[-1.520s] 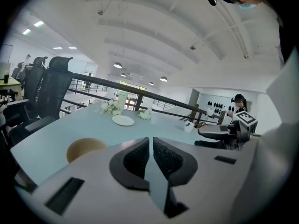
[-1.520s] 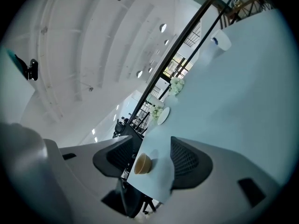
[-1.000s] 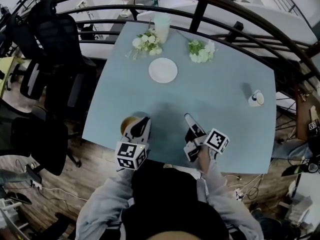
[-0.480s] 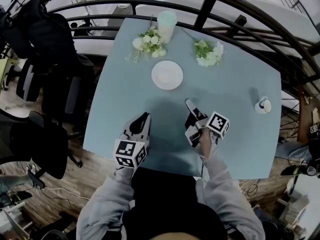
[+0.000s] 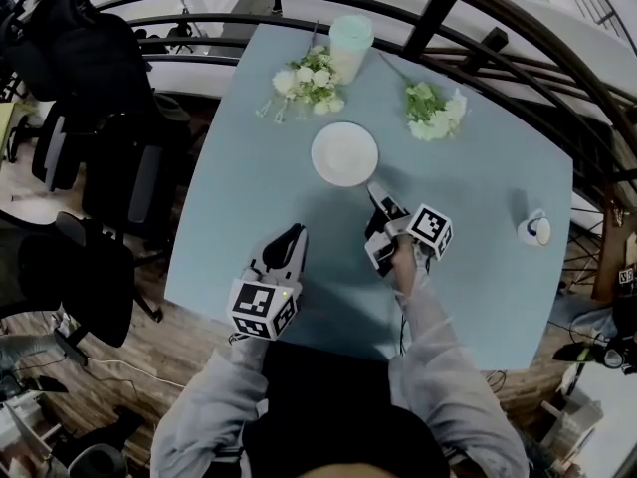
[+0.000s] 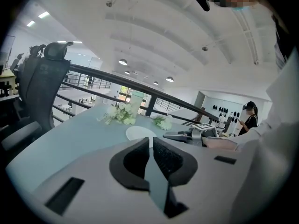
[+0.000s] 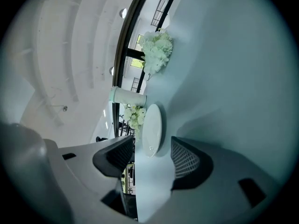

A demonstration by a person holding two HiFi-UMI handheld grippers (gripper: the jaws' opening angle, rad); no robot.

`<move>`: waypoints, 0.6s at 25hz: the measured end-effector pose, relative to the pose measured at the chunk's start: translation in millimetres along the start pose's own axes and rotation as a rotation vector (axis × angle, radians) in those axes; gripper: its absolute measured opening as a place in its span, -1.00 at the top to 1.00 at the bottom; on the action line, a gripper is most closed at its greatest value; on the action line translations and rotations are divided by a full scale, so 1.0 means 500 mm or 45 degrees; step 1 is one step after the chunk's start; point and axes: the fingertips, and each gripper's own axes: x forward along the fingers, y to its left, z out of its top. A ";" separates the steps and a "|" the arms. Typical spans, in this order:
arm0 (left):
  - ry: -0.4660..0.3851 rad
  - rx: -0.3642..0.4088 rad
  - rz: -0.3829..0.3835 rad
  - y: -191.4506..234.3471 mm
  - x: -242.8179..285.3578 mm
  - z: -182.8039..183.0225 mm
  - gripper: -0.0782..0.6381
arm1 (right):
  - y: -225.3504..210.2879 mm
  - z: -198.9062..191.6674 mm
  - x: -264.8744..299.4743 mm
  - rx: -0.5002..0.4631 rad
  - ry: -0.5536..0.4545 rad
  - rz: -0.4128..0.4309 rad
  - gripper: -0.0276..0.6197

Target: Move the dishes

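Observation:
A white plate [image 5: 344, 153] lies on the pale blue table [image 5: 468, 197], past its middle. My right gripper [image 5: 375, 210] is rolled on its side just short of the plate's near rim and stands open. In the right gripper view the plate [image 7: 153, 125] shows ahead between the spread jaws of that gripper [image 7: 152, 146], with nothing held. My left gripper [image 5: 293, 234] hovers near the table's front left, its jaws shut with nothing in them. In the left gripper view, past that gripper [image 6: 150, 142], the plate [image 6: 139, 133] and the right gripper [image 6: 187, 136] are ahead.
Two bunches of white flowers [image 5: 309, 78] [image 5: 433, 108] and a mint-coloured cylinder [image 5: 350, 43] stand at the table's far edge. A small cup [image 5: 534, 229] sits at the right edge. A dark railing [image 5: 438, 8] runs behind, and office chairs [image 5: 119, 167] stand to the left.
My right gripper has moved forward toward the plate and rolled. My left gripper shifted slightly forward. A tan dish seen beside the left gripper a second ago no longer shows.

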 end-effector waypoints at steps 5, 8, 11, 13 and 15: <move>0.007 -0.007 0.013 0.015 0.020 0.009 0.67 | 0.015 0.008 0.042 0.104 -0.017 0.026 0.05; 0.017 -0.019 0.021 0.025 0.025 0.007 0.67 | 0.022 0.012 0.063 0.165 -0.028 0.029 0.05; 0.027 -0.031 0.030 0.033 0.026 0.001 0.67 | 0.027 0.021 0.079 0.179 -0.052 0.004 0.07; 0.032 -0.038 0.034 0.037 0.028 -0.005 0.67 | 0.023 0.024 0.087 0.186 -0.066 -0.024 0.11; 0.038 -0.042 0.036 0.041 0.029 -0.009 0.67 | 0.009 0.025 0.091 0.206 -0.083 -0.078 0.23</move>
